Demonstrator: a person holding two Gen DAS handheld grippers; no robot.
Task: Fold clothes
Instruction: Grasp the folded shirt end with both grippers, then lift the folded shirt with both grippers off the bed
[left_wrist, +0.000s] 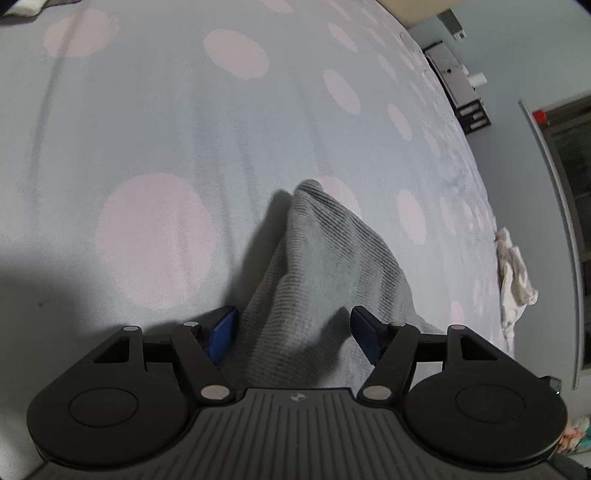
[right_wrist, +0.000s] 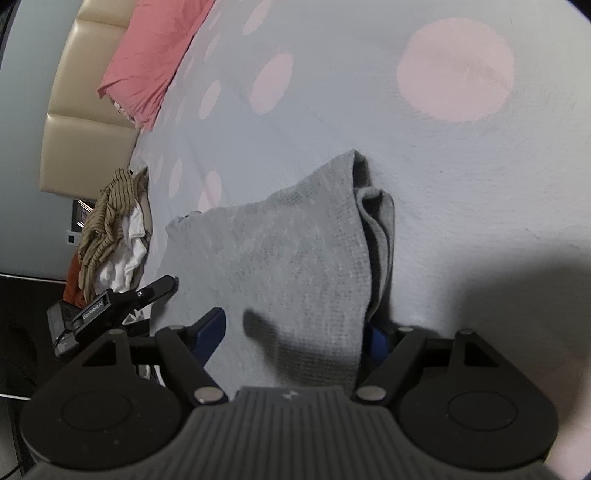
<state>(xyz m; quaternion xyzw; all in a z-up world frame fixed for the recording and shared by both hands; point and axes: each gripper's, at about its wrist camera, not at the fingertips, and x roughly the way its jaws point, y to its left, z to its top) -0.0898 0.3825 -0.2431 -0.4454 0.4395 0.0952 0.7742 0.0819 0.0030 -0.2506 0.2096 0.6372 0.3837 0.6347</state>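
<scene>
Grey ribbed knit garment (right_wrist: 295, 258) lies on the pale blue bedspread with pink dots (left_wrist: 147, 122), its right edge doubled over in layers; the left gripper (left_wrist: 293, 332) stands with blue fingers spread, cloth rising between them, nothing pinched; the right gripper (right_wrist: 295, 336) is spread too, straddling the near edge. Whether a fold was just laid down or is about to be taken, I cannot tell; any grasp should catch all layers and keep edges aligned.
</scene>
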